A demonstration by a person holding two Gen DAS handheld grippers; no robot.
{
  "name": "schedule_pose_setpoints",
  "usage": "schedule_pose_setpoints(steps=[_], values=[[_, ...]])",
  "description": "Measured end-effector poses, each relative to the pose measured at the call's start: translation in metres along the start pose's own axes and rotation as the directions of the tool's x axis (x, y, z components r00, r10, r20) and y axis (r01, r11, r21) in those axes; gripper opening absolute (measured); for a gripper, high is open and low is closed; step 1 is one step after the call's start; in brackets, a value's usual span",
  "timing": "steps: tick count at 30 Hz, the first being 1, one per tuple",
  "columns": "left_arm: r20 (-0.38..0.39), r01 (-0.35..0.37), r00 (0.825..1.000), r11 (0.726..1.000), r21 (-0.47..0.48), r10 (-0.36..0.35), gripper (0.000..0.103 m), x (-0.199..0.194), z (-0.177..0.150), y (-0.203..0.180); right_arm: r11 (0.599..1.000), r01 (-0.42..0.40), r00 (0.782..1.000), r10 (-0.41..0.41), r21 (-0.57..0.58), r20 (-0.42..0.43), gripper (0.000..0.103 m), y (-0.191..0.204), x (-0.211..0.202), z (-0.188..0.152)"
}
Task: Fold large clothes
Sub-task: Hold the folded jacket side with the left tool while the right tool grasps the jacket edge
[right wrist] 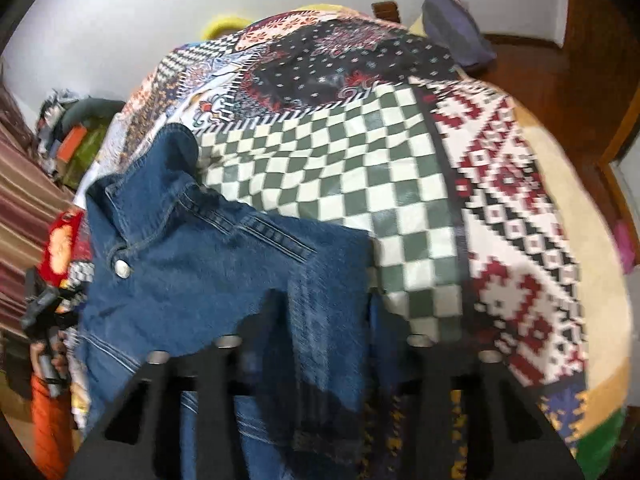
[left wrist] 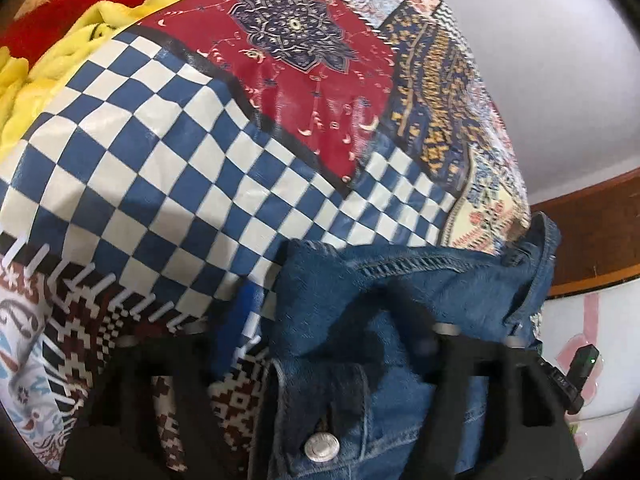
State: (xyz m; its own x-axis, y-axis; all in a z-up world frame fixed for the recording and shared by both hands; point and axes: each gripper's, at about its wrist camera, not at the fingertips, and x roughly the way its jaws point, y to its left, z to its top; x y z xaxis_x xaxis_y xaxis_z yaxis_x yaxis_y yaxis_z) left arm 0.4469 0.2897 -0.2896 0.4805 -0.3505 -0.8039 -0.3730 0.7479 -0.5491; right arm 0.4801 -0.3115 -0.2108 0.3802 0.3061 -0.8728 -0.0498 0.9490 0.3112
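A blue denim jacket (left wrist: pixel 400 280) (right wrist: pixel 192 264) lies bunched on a patchwork bedspread (left wrist: pixel 160 152) (right wrist: pixel 360 168), one metal button (left wrist: pixel 321 446) facing up. In the left wrist view my left gripper (left wrist: pixel 320 320) points down at the jacket. A thick fold by the button placket rises between its fingers, and the pads appear to press on it. My right gripper (right wrist: pixel 332 320) is shut on the jacket's side hem, which runs between its blurred fingers (right wrist: pixel 272 308). At the left edge of the right wrist view, a hand (right wrist: pixel 48 356) in an orange sleeve holds the other gripper.
Yellow (left wrist: pixel 60 60) and red (left wrist: pixel 80 4) blankets are heaped at the far corner of the bed. A grey-purple bundle (right wrist: pixel 456 28) lies at the bed's far edge. Clothes are piled (right wrist: pixel 76 132) by the white wall, and wooden furniture (left wrist: pixel 592 232) stands beside the bed.
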Motion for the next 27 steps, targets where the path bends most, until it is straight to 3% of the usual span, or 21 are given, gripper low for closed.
schedule_pose_setpoints(steps=[1, 3, 6, 10, 15, 19, 23, 27], values=[[-0.007, 0.000, 1.000, 1.000, 0.005, 0.000, 0.031, 0.003, 0.000, -0.001, 1.000, 0.002, 1.000, -0.002, 0.006, -0.001, 0.028, 0.000, 0.002, 0.002], [-0.016, -0.004, 1.000, 1.000, 0.010, 0.004, 0.028, 0.005, -0.001, -0.002, 1.000, 0.005, 1.000, -0.005, -0.015, 0.003, 0.019, 0.005, 0.004, 0.007], [-0.009, -0.021, 1.000, 0.999, 0.049, 0.021, 0.017, 0.002, -0.004, -0.009, 0.997, 0.032, 0.999, -0.030, -0.065, 0.026, 0.015, 0.015, 0.001, 0.011], [0.026, -0.089, 0.996, 0.987, 0.134, 0.086, 0.013, -0.012, -0.001, -0.024, 0.979, 0.088, 0.996, -0.081, -0.184, 0.047, 0.014, 0.041, -0.009, 0.025], [0.129, -0.182, 0.980, 0.946, 0.267, 0.152, 0.012, -0.040, 0.006, -0.054, 0.953, 0.120, 0.989, -0.090, -0.279, 0.117, 0.013, 0.070, -0.031, 0.045], [0.207, -0.230, 0.963, 0.924, 0.304, 0.171, 0.012, -0.055, 0.014, -0.075, 0.952, 0.126, 0.981, -0.078, -0.279, 0.177, 0.013, 0.080, -0.043, 0.066], [0.282, -0.319, 0.932, 0.886, 0.337, 0.228, 0.012, -0.050, 0.026, -0.090, 0.948, 0.195, 0.961, -0.133, -0.252, 0.242, 0.013, 0.083, -0.031, 0.077], [0.238, -0.305, 0.942, 0.901, 0.309, 0.238, 0.012, -0.031, 0.034, -0.081, 0.935, 0.255, 0.955, -0.204, -0.248, 0.214, 0.013, 0.074, 0.006, 0.077]])
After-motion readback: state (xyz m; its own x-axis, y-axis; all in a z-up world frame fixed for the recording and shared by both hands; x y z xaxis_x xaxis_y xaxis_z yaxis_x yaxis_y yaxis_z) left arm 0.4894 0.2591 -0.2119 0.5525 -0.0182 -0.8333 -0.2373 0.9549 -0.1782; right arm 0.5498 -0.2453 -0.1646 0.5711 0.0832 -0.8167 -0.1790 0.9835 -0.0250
